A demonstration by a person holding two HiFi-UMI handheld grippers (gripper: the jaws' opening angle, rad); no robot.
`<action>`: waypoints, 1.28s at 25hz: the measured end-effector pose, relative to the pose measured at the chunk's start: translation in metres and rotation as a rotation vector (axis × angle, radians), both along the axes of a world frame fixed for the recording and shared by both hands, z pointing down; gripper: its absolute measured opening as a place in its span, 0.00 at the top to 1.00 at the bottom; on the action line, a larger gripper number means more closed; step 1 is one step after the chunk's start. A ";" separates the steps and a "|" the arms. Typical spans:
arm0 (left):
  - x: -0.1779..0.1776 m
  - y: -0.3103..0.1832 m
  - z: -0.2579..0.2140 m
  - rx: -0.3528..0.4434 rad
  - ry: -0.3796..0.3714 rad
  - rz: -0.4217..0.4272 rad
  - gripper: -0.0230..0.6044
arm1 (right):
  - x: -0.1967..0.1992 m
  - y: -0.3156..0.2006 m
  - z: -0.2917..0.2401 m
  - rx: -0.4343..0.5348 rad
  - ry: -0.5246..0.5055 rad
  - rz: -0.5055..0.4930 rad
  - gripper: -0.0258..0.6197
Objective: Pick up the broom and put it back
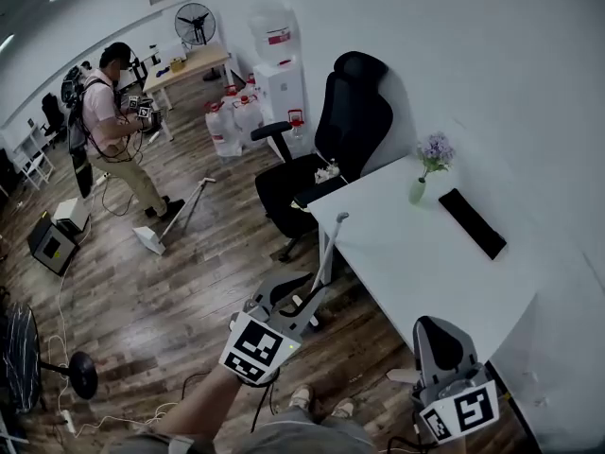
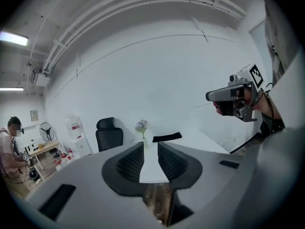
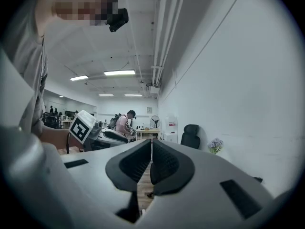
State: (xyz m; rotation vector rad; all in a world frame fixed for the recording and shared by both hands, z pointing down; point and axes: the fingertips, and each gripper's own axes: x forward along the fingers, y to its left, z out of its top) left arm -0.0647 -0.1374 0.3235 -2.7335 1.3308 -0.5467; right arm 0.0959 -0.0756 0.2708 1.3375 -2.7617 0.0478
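My left gripper has its fingers a little apart. Narrow gap, nothing in it, just the table showing through. Right gripper has its fingers together with only a hairline slit at the tips, empty. Both are held up in the air off the table's near-left corner, each visible in the other's view.

The broom isn't in either gripper. It stands leaning on the table's left edge, hooked handle top just below the far-left corner. Its lower part is hidden behind my left gripper in the head view, so I can't tell if the two touch there.

On the table: a vase with purple flowers toward the far edge and a black slab near the right edge. The chair sits at the far-left corner. Well apart across the wood floor is another person, with a second long-handled tool lying beside them.
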 end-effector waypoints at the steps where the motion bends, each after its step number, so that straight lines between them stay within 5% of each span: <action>1: -0.001 0.006 -0.004 0.017 0.011 -0.011 0.81 | -0.001 0.005 -0.002 0.001 -0.006 -0.005 0.91; 8: -0.005 0.043 -0.015 -0.003 0.168 -0.064 0.90 | 0.012 0.023 -0.017 0.005 -0.077 0.021 0.91; 15: -0.014 0.065 -0.012 0.035 0.058 -0.092 0.93 | -0.008 0.042 -0.002 -0.027 -0.033 -0.052 0.91; 32: -0.005 0.069 -0.005 0.016 0.059 -0.080 0.94 | -0.027 0.038 0.009 -0.037 -0.038 -0.128 0.91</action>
